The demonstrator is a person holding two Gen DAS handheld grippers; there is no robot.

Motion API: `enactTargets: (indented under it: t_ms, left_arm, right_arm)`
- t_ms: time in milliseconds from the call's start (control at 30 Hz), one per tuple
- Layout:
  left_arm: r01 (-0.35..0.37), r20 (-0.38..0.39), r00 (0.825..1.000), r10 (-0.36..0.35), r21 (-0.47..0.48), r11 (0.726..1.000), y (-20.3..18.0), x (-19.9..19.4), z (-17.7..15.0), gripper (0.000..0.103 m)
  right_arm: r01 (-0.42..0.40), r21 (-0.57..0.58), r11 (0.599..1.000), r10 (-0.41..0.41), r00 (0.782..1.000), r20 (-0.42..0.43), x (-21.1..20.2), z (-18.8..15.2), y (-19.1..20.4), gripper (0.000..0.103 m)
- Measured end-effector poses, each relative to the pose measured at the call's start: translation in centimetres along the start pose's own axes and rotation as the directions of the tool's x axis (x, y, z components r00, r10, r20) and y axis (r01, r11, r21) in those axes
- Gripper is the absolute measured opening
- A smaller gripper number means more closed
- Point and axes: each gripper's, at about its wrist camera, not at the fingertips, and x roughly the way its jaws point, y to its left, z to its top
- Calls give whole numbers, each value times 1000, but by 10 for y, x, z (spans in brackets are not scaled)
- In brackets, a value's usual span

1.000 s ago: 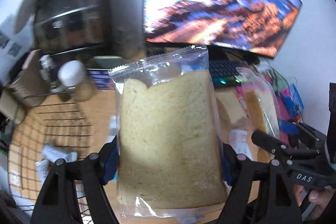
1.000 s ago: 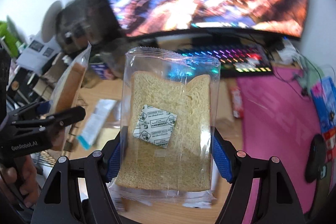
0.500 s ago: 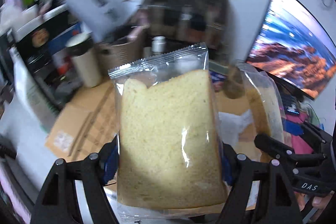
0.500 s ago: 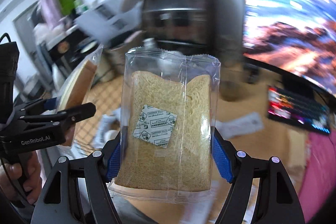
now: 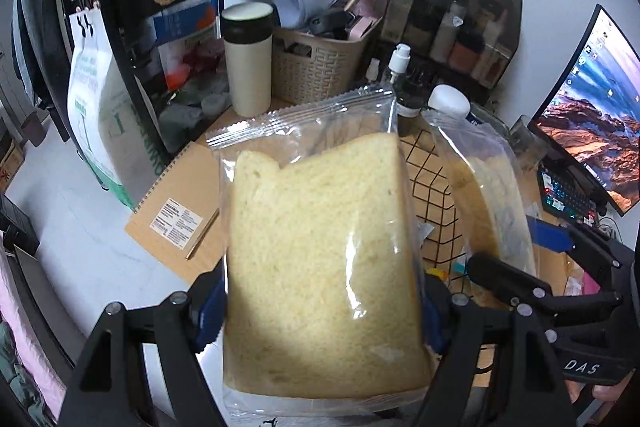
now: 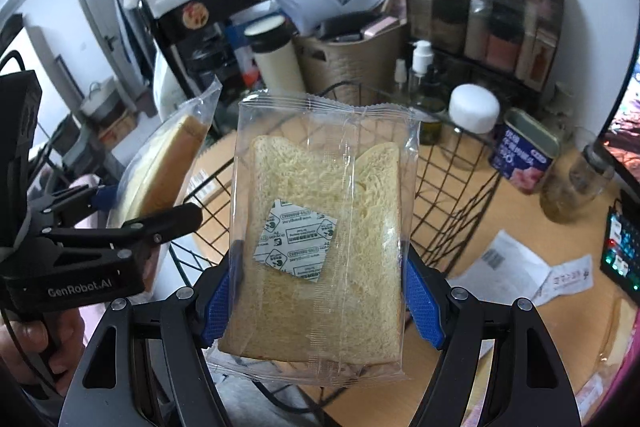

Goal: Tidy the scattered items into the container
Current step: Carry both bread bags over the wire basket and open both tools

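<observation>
Since a second ago both views have swung off the monitor and keyboard: the wire basket (image 6: 452, 183) now sits behind and below your two packets, with the cluttered shelf side of the desk filling the background. Your left gripper (image 5: 320, 311) is clamped on a bagged bread slice (image 5: 320, 267), blue pads pressing the packet's two side edges near its lower half. The packet stands upright between the fingers, long axis running away from the camera along them, crimped seal at the far top end, broad face toward the lens. Your right gripper (image 6: 320, 299) grips a second bagged slice (image 6: 324, 247) the same way: pads on both side edges, long axis along the fingers, seal at the far end, a small white desiccant sachet (image 6: 296, 241) lying against the near face. Each slice rises well past its fingertips. In the right view, the left packet shows edge-on at the left, tilted, above the basket's near-left rim. In the left view, the right packet shows edge-on at the right, over the basket grid. A blue tin (image 6: 524, 151) and a white-capped jar (image 6: 474, 107) stand just beyond the basket's far rim. A few wrappers lie on the basket floor.
</observation>
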Motion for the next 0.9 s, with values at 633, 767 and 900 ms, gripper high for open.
enactTargets:
  t_ms: [633, 767, 900]
  left_arm:
    - [-8, -61, 998, 10, 37, 999, -13, 11, 0, 81]
    - [16, -76, 997, -13, 37, 999, -16, 12, 0, 81]
    - [114, -104, 988, -116, -24, 993, -12, 17, -1, 81]
  right_arm:
    - [-6, 43, 999, 8, 999, -49, 9, 4, -14, 77]
    - [-17, 51, 999, 19, 999, -40, 6, 2, -16, 77]
    - [-21, 52, 998, 23, 999, -27, 1, 1, -18, 77]
